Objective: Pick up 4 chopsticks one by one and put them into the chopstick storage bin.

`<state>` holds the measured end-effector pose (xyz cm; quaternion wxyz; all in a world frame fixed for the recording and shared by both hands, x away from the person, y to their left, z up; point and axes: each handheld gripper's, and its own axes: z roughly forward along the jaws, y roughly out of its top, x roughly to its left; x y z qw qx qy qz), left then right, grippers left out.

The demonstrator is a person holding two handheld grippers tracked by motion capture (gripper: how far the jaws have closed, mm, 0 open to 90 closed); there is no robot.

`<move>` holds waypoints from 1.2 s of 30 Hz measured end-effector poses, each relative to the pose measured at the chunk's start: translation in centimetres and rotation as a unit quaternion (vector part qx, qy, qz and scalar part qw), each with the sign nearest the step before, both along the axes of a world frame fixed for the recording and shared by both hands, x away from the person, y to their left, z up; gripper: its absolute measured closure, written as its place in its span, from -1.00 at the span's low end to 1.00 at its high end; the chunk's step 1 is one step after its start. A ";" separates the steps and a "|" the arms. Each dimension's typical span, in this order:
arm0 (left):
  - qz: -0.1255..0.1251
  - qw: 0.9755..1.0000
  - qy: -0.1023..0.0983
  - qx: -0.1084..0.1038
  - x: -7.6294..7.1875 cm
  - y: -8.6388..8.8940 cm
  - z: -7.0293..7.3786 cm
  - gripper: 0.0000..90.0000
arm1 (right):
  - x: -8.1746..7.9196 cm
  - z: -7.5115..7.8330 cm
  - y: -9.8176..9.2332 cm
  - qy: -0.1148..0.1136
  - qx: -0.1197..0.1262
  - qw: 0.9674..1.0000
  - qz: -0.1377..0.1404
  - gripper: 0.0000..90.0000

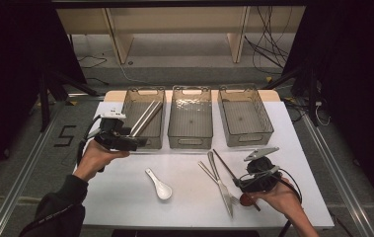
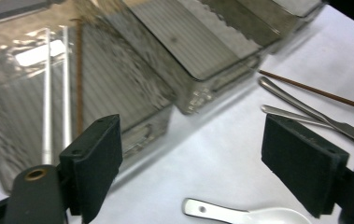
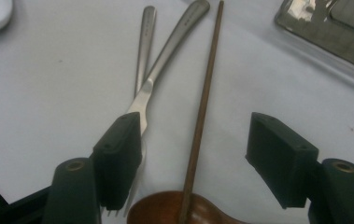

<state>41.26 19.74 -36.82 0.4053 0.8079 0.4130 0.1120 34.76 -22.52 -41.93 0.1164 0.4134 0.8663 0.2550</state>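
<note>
wooden spoon (image 3: 198, 116): at approx 5 o'clock on the table; thin brown handle runs up toward 11 o'clock, round bowl end nearest the person. In the right gripper view it lies between the jaws, neither pad on it.
handling: prob. light, stiff, dry wood, so not slippery and not fragile. Handle is thin & low to the tabletop; I'd say take it on the shaft just above the bowl, pads square across, so it doesn't swing.
right gripper (image 3: 191, 154): jaws fairly wide, straddling the spoon handle, nothing pinched yet.
fork (image 3: 139, 116): steel, touching-close at the spoon's 9 o'clock; left pad sits over its neck/tines. Risk: pad drags it along. Smooth metal, likely slick.
knife (image 1: 217, 174): steel, crosses w/ the fork, handles fan toward 12 o'clock.
white spoon (image 1: 159, 185): ceramic-looking, at 7 o'clock on the table, well apart; prob. the breakable one.
left gripper (image 1: 140, 143): jaws wide, empty, at the near edge of the left bin.
left bin (image 1: 131, 101): clear plastic, at 11 o'clock; two metal chopsticks (image 1: 146, 117) inside.
middle bin (image 1: 190, 143), right bin (image 1: 268, 129): nothing in them.
table (image 1: 125, 197): white, matte.
writing: "5" (image 1: 66, 136) marked on the floor at 9 o'clock; no brands or labels legible on the utensils or bins.
</note>
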 end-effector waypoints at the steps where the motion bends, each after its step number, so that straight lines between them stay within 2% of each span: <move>1: -0.001 1.000 -0.001 0.000 -0.3 -0.1 -0.1 -0.58 | 0.1 -0.1 0.0 0.006 -0.003 1.000 0.000 -0.12; 5: -0.005 1.000 -0.005 -0.001 -1.2 -0.4 -0.7 -0.61 | 0.6 -0.7 0.0 0.026 -0.014 1.000 -0.001 0.01; 9: 0.001 1.000 -0.005 -0.020 -2.1 -0.5 -1.2 -0.62 | 1.0 -1.2 0.2 0.046 -0.021 0.999 0.002 0.15; 13: -0.002 1.000 -0.008 -0.029 -3.0 -0.6 -1.4 -0.64 | 1.4 -1.7 0.5 0.064 -0.029 0.998 0.006 0.27; 21: -0.008 0.999 -0.007 -0.032 -4.5 -1.0 -2.4 -0.65 | 2.0 -2.7 0.6 0.095 -0.044 0.994 0.008 0.46; 24: -0.012 1.000 -0.009 -0.025 -4.8 -1.2 -2.5 -0.65 | 2.1 -2.9 0.7 0.102 -0.050 0.994 0.007 0.52; 31: -0.013 1.000 -0.005 -0.027 -5.2 -1.2 -2.6 -0.66 | 2.6 -3.5 0.7 0.120 -0.054 0.991 0.007 0.62; 36: -0.011 0.999 -0.006 -0.031 -5.2 -1.0 -2.5 -0.66 | 2.8 -3.7 0.5 0.126 -0.054 0.990 -0.002 0.80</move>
